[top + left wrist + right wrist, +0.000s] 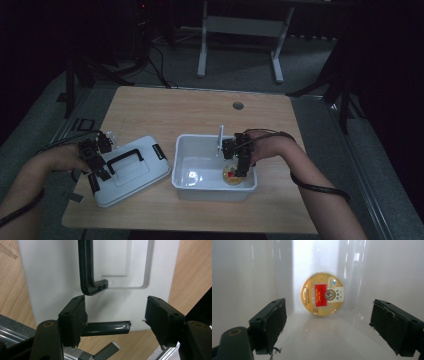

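A round golden tin [322, 293] with a red label lies in the right front corner of the white bin [186, 165]; in the high view the tin [230, 176] shows under my right gripper [240, 167]. In the right gripper view, my right gripper [328, 307] hangs open inside the bin, short of the tin and clear of it. The white lid [135, 172] with its black handle [87, 270] lies flat left of the bin. My left gripper [100, 172] is open at the lid's left edge. There the black latch [107, 328] lies between the jaws of the left gripper [115, 302].
The bin stands mid-table on a pale wooden top [165, 110] with a round cable hole [238, 106] near its far edge. A white clip [220, 137] stands up at the bin's back rim. A desk frame [240, 30] stands on the floor beyond the table.
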A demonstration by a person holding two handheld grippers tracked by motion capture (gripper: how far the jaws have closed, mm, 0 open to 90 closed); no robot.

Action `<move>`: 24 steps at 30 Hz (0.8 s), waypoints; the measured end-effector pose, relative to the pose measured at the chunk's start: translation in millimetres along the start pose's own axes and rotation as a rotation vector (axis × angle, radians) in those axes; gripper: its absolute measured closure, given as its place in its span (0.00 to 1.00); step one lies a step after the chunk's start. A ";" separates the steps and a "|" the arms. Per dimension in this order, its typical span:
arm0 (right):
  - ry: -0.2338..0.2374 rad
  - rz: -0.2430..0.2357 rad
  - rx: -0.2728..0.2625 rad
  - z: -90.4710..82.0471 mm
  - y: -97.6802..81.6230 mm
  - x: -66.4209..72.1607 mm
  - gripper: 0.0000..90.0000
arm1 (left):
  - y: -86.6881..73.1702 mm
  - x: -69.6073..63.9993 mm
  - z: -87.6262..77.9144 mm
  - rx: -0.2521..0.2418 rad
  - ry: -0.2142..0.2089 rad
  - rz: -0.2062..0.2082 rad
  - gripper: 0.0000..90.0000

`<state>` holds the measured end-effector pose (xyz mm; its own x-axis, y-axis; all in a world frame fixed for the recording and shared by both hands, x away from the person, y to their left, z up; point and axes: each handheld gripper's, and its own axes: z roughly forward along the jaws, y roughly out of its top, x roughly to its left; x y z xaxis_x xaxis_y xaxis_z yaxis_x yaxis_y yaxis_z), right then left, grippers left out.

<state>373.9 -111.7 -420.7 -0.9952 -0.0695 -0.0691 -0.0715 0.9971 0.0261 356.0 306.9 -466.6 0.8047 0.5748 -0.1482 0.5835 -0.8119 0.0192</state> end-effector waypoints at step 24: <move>-0.058 0.104 -0.011 -36.5 -74.1 6.2 0.14 | -1.6 0.2 -1.2 -0.003 0.022 -0.001 0.36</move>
<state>370.7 -187.2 -386.6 -0.9917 0.0362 -0.1232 0.0306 0.9984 0.0468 355.3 308.5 -465.5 0.8062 0.5781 -0.1262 0.5849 -0.8108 0.0221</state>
